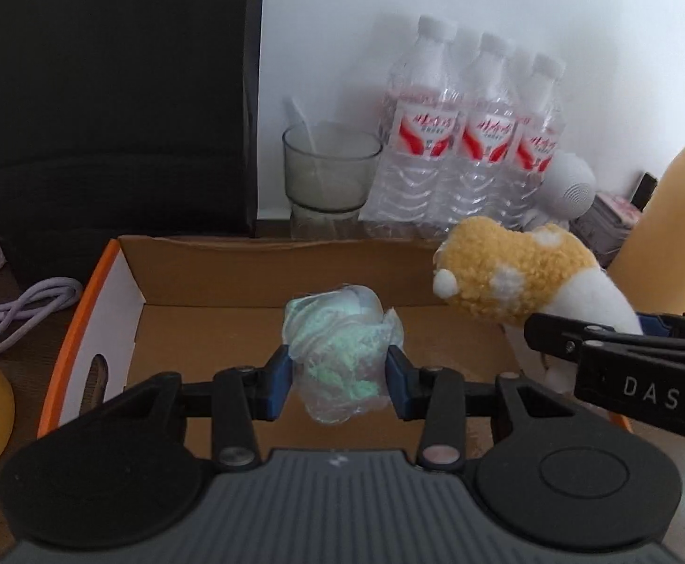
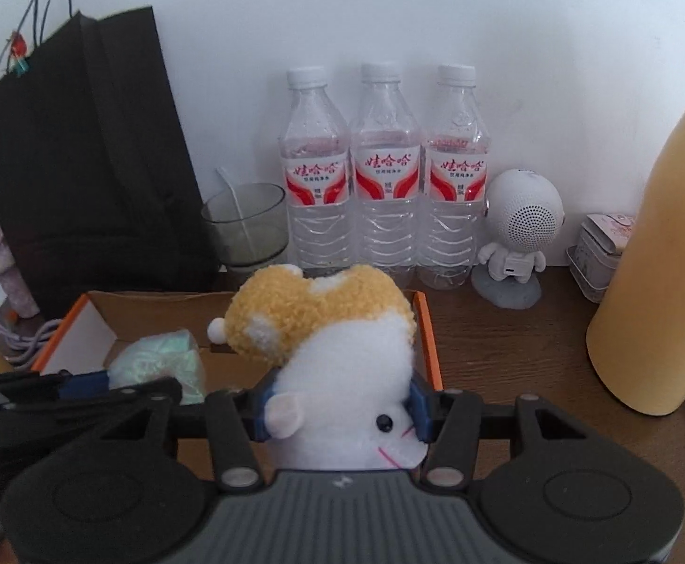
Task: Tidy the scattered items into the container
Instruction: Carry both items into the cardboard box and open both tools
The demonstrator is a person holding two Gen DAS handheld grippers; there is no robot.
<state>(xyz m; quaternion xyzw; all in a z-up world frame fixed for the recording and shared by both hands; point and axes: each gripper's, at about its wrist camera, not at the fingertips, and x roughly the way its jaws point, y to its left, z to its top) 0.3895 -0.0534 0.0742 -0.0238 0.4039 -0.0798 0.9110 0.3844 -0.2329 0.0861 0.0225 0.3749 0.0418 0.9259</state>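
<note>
left hand-held gripper [image 1: 338, 378] has its two blue pads pressed on either side of a crumpled clear plastic bag [image 1: 340, 352] with pale green stuff inside, so its jaws are part closed and clamped on the bag. it holds the bag over the open cardboard box [image 1: 211, 277], above the brown floor of the box, about midway between the left and right walls. the box has orange edges and a white inner wall on the left with a cut-out handle hole.

right hand-held gripper [image 2: 338, 411] is likewise part closed, its pads squeezing the white body of a plush hamster [image 2: 342, 362]. the hamster's face points near, toward the camera, and its yellow back points far. it hangs over the right side of the box, close to the orange right rim [image 2: 429, 343]. in the left wrist view the hamster [image 1: 516, 282] sits just right of the bag and a little farther, the two apart.

beyond the box on the wooden bench [image 2: 521, 343] stand three water bottles [image 2: 385, 174] against the white wall, a grey glass [image 2: 246, 225] to their left and a small white astronaut speaker [image 2: 518, 230] to their right. a tall yellow flask [image 2: 657, 258] stands at far right, a black paper bag [image 2: 89, 150] at far left.
</note>
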